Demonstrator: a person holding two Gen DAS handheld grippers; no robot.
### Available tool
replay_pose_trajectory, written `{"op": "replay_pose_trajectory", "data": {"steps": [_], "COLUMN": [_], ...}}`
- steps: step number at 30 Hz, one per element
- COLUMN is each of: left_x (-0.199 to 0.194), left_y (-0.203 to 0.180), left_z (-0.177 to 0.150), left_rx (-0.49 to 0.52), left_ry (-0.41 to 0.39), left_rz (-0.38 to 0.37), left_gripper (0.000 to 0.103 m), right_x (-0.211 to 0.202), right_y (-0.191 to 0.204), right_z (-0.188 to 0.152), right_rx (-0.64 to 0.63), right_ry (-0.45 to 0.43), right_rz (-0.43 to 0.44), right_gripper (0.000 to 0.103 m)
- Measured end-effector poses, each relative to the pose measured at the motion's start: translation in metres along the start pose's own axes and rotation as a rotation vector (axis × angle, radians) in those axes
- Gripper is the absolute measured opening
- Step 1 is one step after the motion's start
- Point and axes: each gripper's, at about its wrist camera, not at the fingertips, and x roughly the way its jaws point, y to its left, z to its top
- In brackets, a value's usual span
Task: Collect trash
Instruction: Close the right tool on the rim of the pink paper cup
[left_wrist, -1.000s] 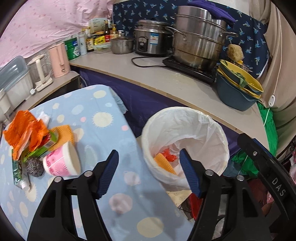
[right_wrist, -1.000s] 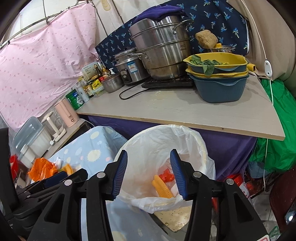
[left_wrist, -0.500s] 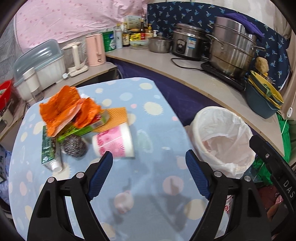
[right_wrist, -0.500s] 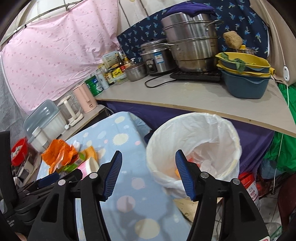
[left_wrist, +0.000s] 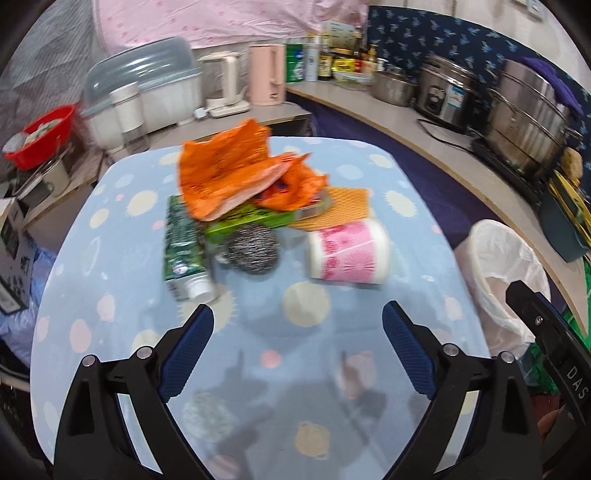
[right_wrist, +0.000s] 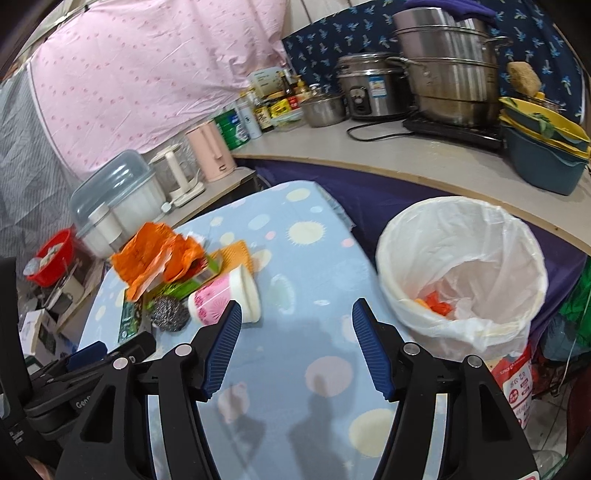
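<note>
— On the blue spotted table (left_wrist: 110, 280) the trash sits in one heap, ahead of my left gripper (left_wrist: 297, 345). What does your side show?

— My right gripper (right_wrist: 296, 341) hangs over the near end of that table, fingers spread wide with nothing between them. The bin with the white liner (right_wrist: 461, 273) stands just off the table's right edge, and I can see orange scraps (right_wrist: 436, 304) at its bottom.

— My left gripper is likewise spread wide and empty, above the cloth and short of the pile. Nearest it lie a green tube (left_wrist: 183, 247), cap toward me, and a steel scouring ball (left_wrist: 251, 249) touching the tube's side.

— And the cup?

— A pink-and-white paper cup (left_wrist: 349, 253) lies on its side to the right of the scouring ball. Behind them an orange wrapper (left_wrist: 236, 173) is crumpled on top of a green box (left_wrist: 255, 219), with an orange waffle cloth (left_wrist: 332, 208) lying flat behind the cup.

— From my side the cup's open mouth (right_wrist: 248, 295) points toward the bin, well apart from it.
</note>
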Motion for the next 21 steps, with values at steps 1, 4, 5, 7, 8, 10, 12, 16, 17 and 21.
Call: {"op": "replay_pose_trajectory", "data": {"steps": [1, 4, 5, 7, 8, 10, 12, 16, 17, 21], "left_x": [0.002, 0.011, 0.013, 0.019, 0.022, 0.027, 0.033, 0.043, 0.046, 0.059], "left_y": [0.011, 0.04, 0.047, 0.063, 0.068, 0.081, 0.09, 0.1, 0.101, 0.104], "left_z": [0.0, 0.0, 0.0, 0.001, 0.002, 0.004, 0.007, 0.012, 0.013, 0.02], "left_rx": [-0.02, -0.076, -0.09, -0.12, -0.132, -0.156, -0.175, -0.191, -0.191, -0.188], "left_ry": [0.006, 0.024, 0.029, 0.04, 0.044, 0.049, 0.055, 0.06, 0.061, 0.068], "left_rz": [0.013, 0.047, 0.053, 0.067, 0.072, 0.075, 0.075, 0.074, 0.075, 0.075], "left_gripper": [0.09, 0.091, 0.091, 0.092, 0.092, 0.093, 0.093, 0.093, 0.093, 0.093], "right_x": [0.004, 0.019, 0.024, 0.038, 0.045, 0.058, 0.072, 0.098, 0.103, 0.124], "right_y": [0.006, 0.026, 0.032, 0.045, 0.05, 0.06, 0.069, 0.081, 0.083, 0.087], "right_z": [-0.002, -0.006, -0.006, -0.007, -0.007, -0.008, -0.008, -0.007, -0.006, -0.004], "right_rx": [-0.009, -0.039, -0.051, -0.073, -0.081, -0.096, -0.115, -0.146, -0.148, -0.156], "right_ry": [0.008, 0.019, 0.025, 0.047, 0.057, 0.072, 0.08, 0.106, 0.112, 0.136], "right_rz": [0.005, 0.024, 0.026, 0.038, 0.041, 0.042, 0.039, 0.025, 0.023, 0.012], "right_gripper": [0.063, 0.072, 0.072, 0.072, 0.073, 0.076, 0.081, 0.081, 0.081, 0.082]}}
